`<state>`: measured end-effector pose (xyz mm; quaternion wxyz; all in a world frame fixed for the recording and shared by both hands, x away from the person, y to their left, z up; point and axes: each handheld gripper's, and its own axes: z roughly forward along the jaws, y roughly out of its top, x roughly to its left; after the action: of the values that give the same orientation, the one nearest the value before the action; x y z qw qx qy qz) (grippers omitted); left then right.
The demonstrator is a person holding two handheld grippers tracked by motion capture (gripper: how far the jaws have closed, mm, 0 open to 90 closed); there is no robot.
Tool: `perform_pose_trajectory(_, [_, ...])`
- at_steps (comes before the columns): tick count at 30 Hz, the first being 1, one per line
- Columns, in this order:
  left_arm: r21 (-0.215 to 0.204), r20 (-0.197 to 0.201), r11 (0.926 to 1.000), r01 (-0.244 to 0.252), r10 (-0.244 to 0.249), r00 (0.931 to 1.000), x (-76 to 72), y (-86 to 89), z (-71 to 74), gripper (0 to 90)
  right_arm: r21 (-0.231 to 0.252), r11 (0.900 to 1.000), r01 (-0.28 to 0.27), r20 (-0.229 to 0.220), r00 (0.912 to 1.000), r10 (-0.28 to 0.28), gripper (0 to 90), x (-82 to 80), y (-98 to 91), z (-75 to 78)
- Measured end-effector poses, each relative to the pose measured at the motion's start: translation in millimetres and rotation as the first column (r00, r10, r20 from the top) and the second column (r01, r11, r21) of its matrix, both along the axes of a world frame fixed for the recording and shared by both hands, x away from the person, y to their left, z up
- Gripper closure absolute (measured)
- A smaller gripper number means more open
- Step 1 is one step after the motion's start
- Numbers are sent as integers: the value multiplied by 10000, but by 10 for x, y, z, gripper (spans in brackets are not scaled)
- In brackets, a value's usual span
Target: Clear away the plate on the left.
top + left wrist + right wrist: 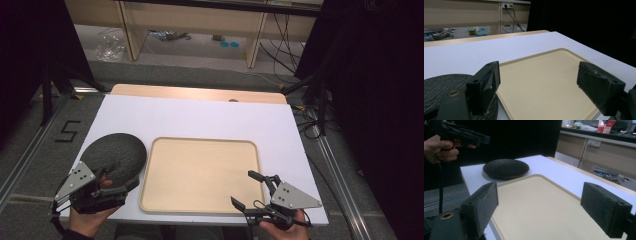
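A person is sitting at a white table [200, 117], holding a two-jaw gripper in each hand; a dark, rough-textured round dish [114, 155], seemingly lying upside down like a low dome, is resting on the table's near left corner, just left of a bare beige tray [200, 172] and barely clear of its left rim. The left gripper [112, 185] is hovering at the dish's near edge, jaws standing wide apart and gripping nothing; in the left gripper view its left jaw is sitting over the dish [439, 90] while the right jaw is hanging over the tray [544, 82]. The right gripper [248, 189] is waiting over the tray's near right corner, likewise spread wide and empty, well apart from the dish; its view is looking across the tray [536, 205] to the dish [506, 168], with the left gripper [482, 140] poised above it. The left hand is plainly nearer; being round, the dish is offering no long axis, so a grasp would probably take its near rim, then carry it rightward onto the tray.
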<state>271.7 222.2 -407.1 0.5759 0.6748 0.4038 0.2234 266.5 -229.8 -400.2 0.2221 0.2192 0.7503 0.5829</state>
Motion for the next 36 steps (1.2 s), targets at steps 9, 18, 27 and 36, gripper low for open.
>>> perform_pose_trajectory(9, [-75, -356, 9987, -497, 494, 9981, 59, 111, -20, 187, 55, 9999, -107, 35, 9999, 107, 156, 7, 9, -12])
perform_pose_trajectory(18, [-408, -751, 9929, -1120, 1088, 9912, 130, 273, -52, 189, -25, 10000, -88, -26, 10000, 88, 156, 1, 11, -13])
perform_pose_trajectory(27, [-557, -1160, 9847, -1654, 1581, 9806, 196, 392, -94, 189, 23, 9999, -142, -33, 9999, 142, 156, 0, 16, -9])
perform_pose_trajectory(36, [-453, -1368, 9825, -1807, 1731, 9753, 230, 418, -113, 190, -65, 9998, -161, -77, 9998, 160, 156, -2, 13, -6])
